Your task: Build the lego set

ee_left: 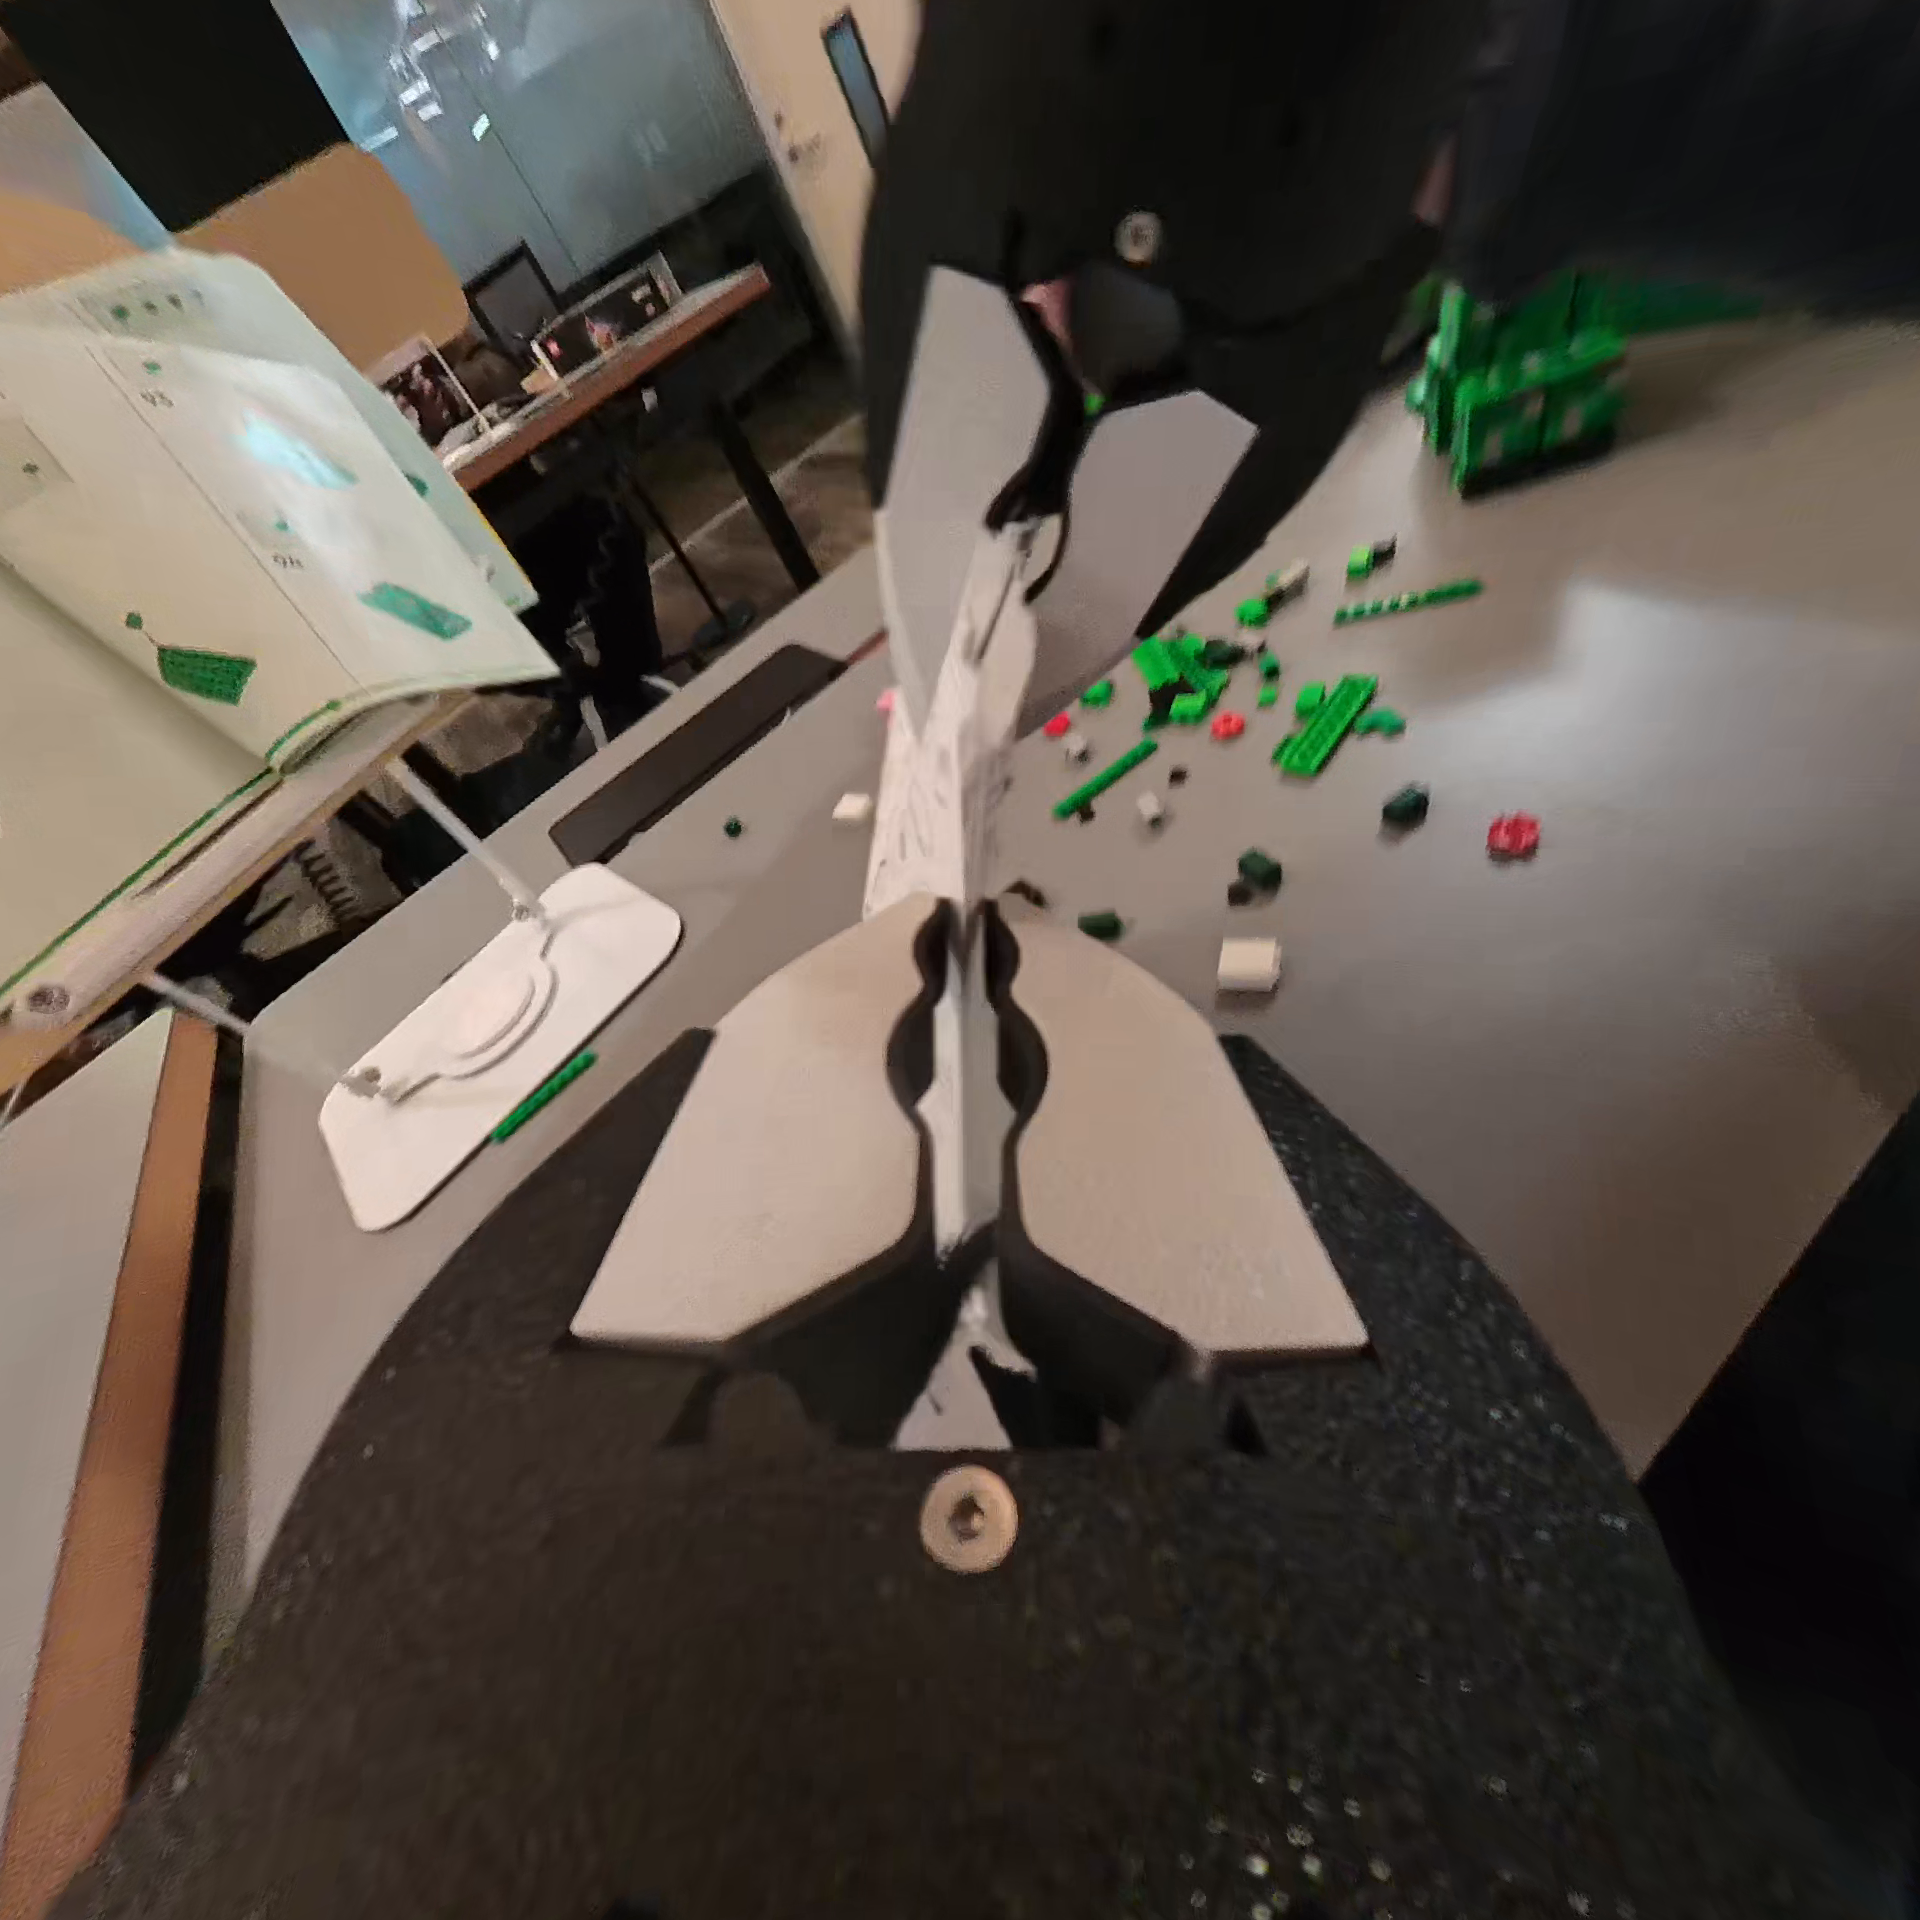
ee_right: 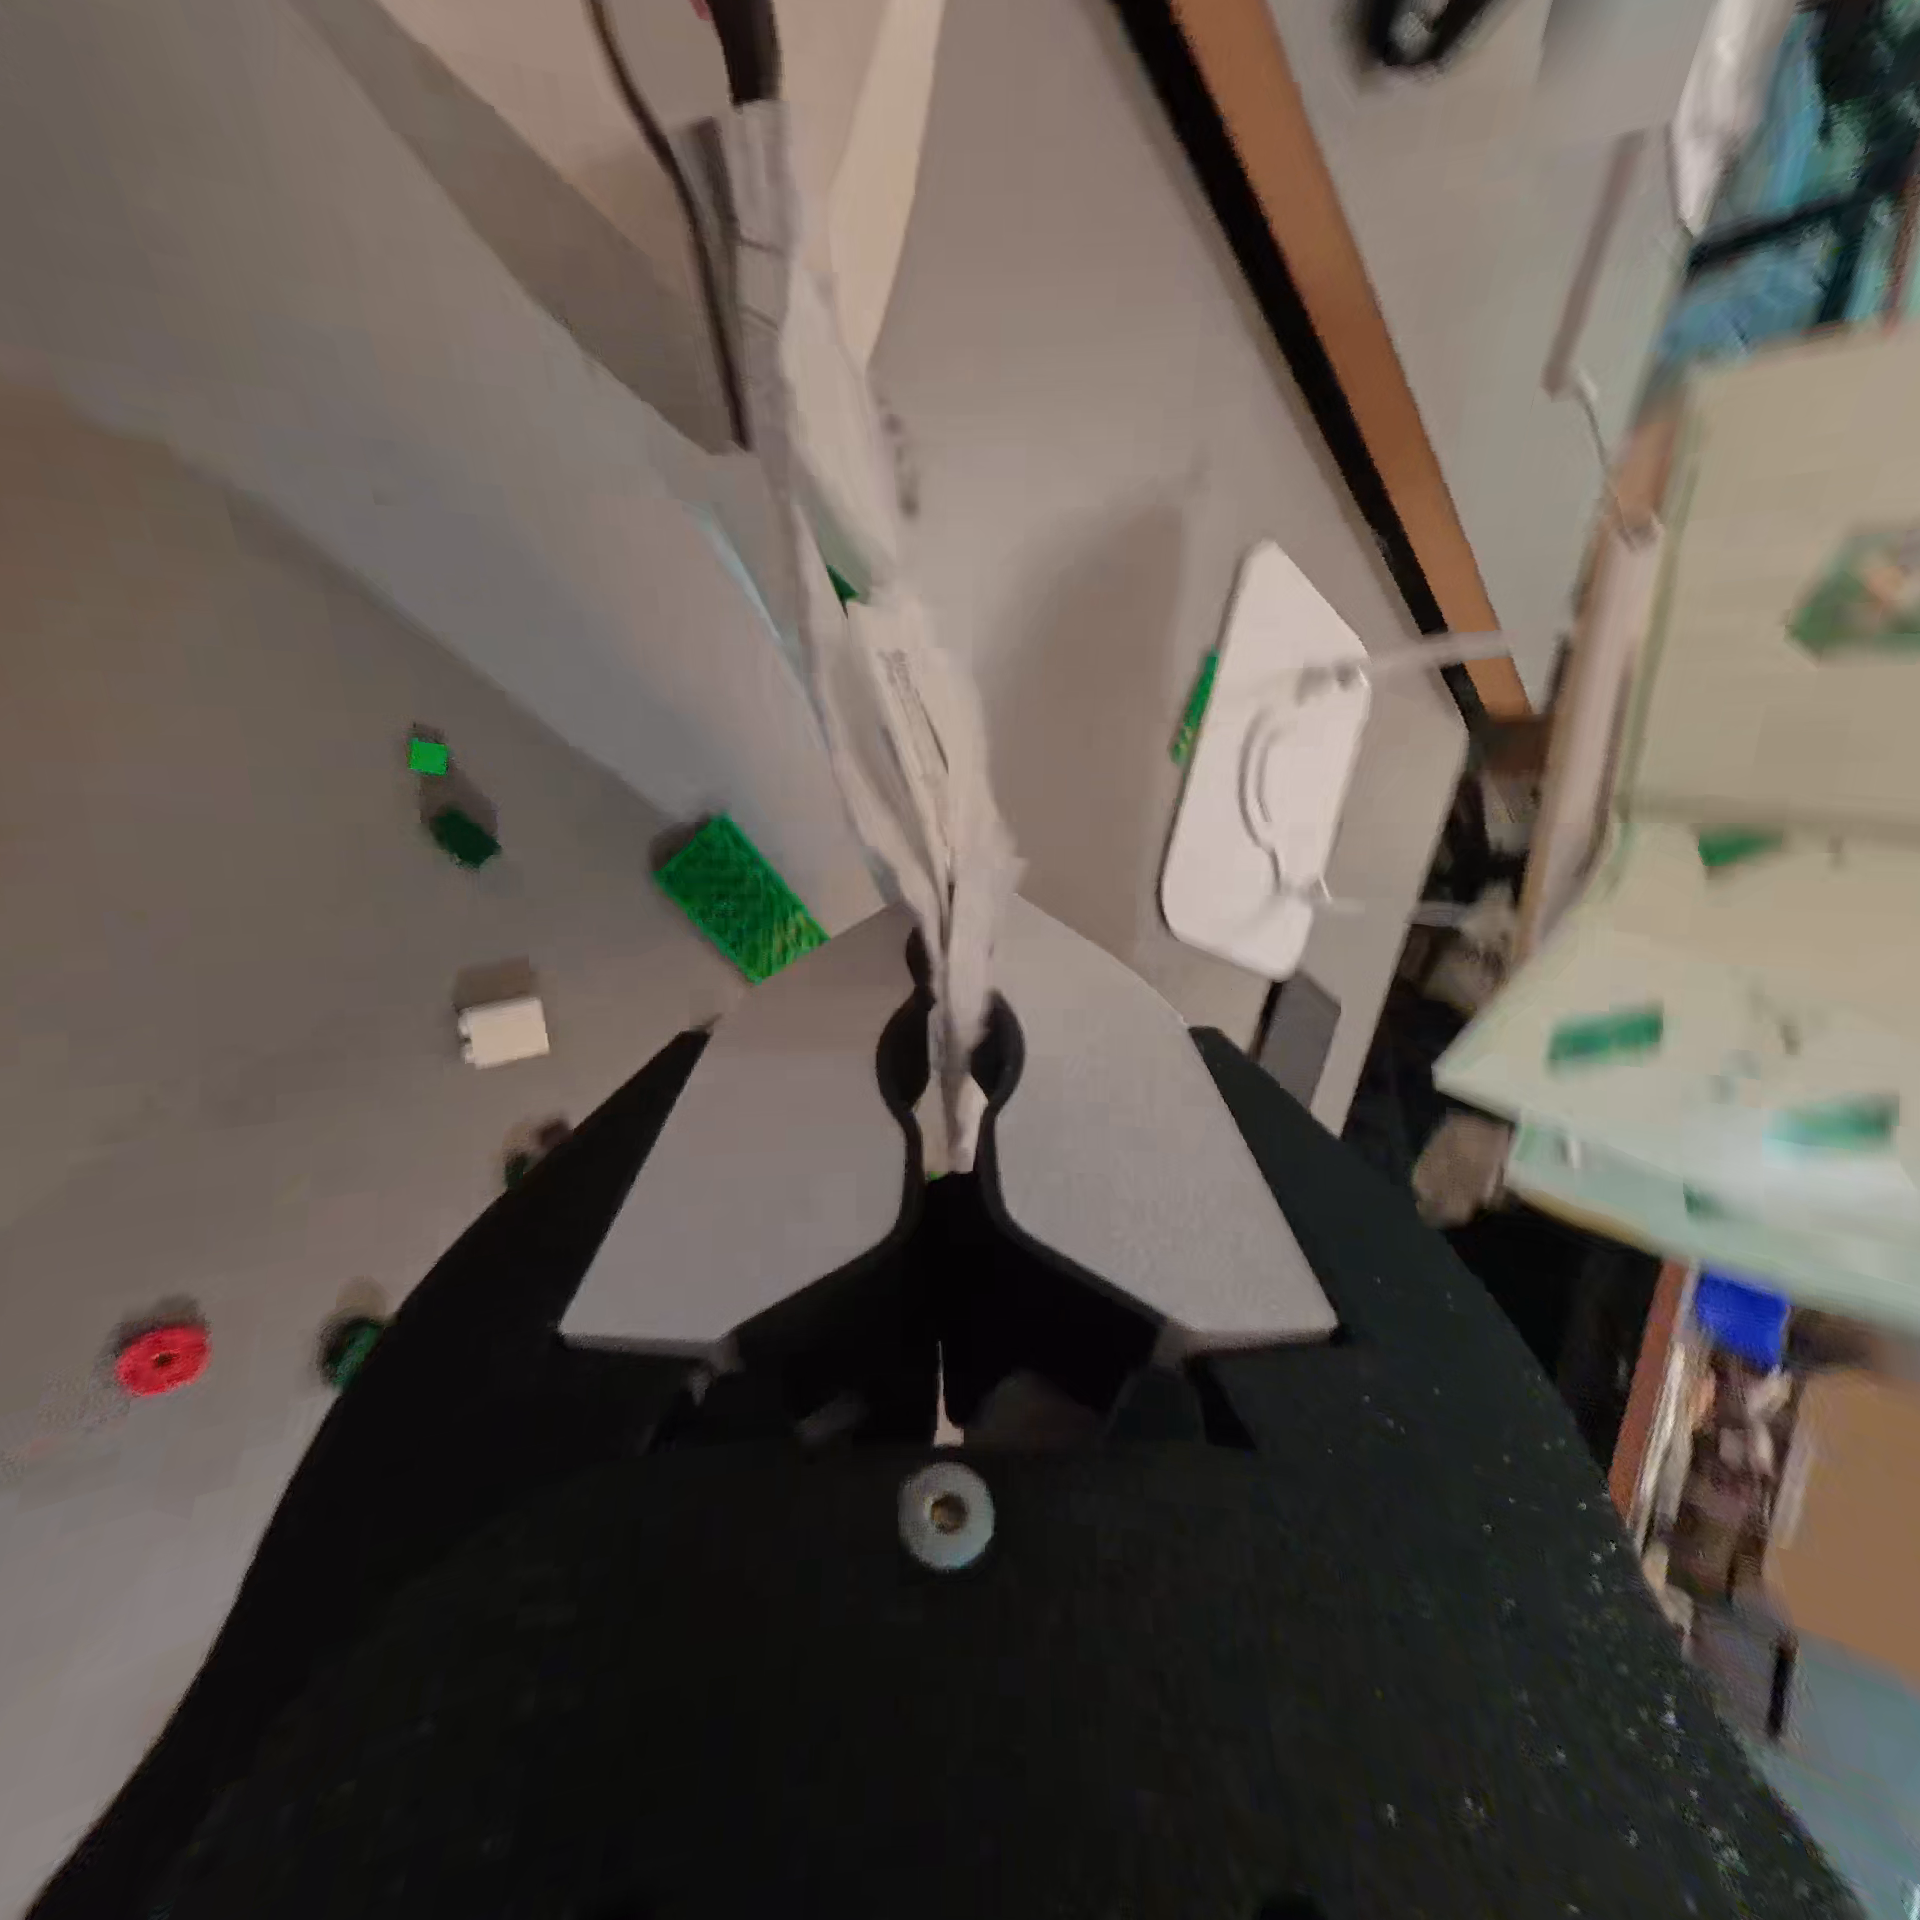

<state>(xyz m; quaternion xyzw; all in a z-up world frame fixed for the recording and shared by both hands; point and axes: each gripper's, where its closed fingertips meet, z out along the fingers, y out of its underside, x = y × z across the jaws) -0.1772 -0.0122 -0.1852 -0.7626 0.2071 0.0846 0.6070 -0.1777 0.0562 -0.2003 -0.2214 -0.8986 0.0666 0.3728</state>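
Observation:
A crumpled white paper bag (ee_left: 956, 748) is stretched in the air between both grippers. My left gripper (ee_left: 966, 914) is shut on its near end. My right gripper (ee_left: 1039, 499) is farther off, above the table, shut on the other end. In the right wrist view my right gripper (ee_right: 951, 935) pinches the bag (ee_right: 883, 707), which runs up to the left gripper's grey fingers (ee_right: 582, 499). Loose green bricks (ee_left: 1184, 675), a white brick (ee_left: 1247, 961) and a red round piece (ee_left: 1512, 834) lie on the grey table (ee_left: 1558, 1039). A green partial build (ee_left: 1517, 395) stands at the far right.
An open instruction booklet (ee_left: 239, 499) rests on a stand with a white base (ee_left: 499, 1039) at the left; a long green plate (ee_left: 542, 1096) lies beside the base. A green plate (ee_right: 740, 899) and a white brick (ee_right: 503, 1029) lie under the right gripper. A person in dark clothes (ee_left: 1143, 156) stands behind. The grippers' ends are close to 8 centimetres from one another. From the right gripper's tips to the white brick (ee_left: 1247, 961) is close to 15 centimetres. My right wrist view (ee_right: 499, 1020) looks at it from another angle.

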